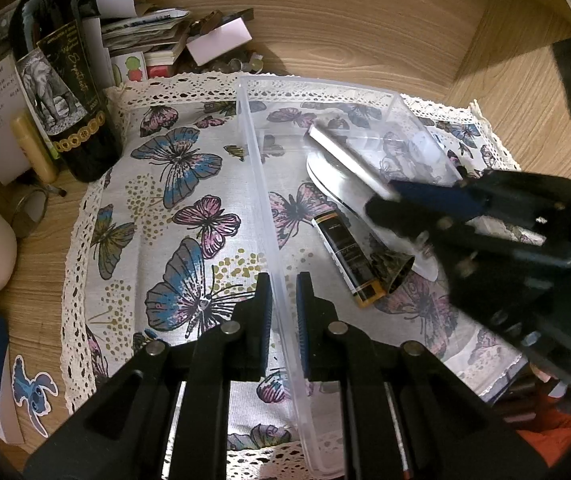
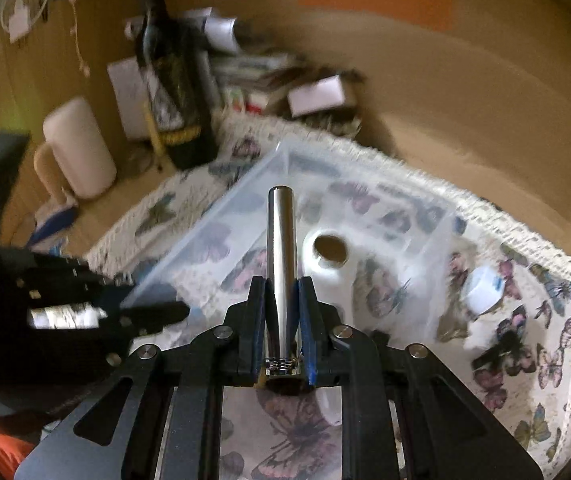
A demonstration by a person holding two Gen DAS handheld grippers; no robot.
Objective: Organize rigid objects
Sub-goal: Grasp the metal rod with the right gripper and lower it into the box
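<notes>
A clear plastic bin [image 1: 261, 168] stands on a butterfly-print cloth [image 1: 173, 184]. My left gripper [image 1: 284, 284] is shut on the bin's near side wall, one finger inside and one outside. My right gripper [image 2: 281, 284] is shut on a silver metal cylinder [image 2: 281, 232] and holds it above the bin [image 2: 213, 228]. From the left wrist view the cylinder [image 1: 345, 156] points into the bin from the right gripper [image 1: 389, 200]. Inside the bin lie a white object with a round hole [image 2: 327, 256], a black and gold tube [image 1: 345, 252] and a small dark bell-like object [image 1: 393, 270].
A dark wine bottle [image 1: 65, 92] stands at the cloth's far left corner beside a pile of papers and boxes [image 1: 157, 36]. A white cylinder [image 2: 79, 148] stands left of the bottle. A white roll [image 2: 483, 286] and a dark item [image 2: 505, 348] lie on the cloth right of the bin.
</notes>
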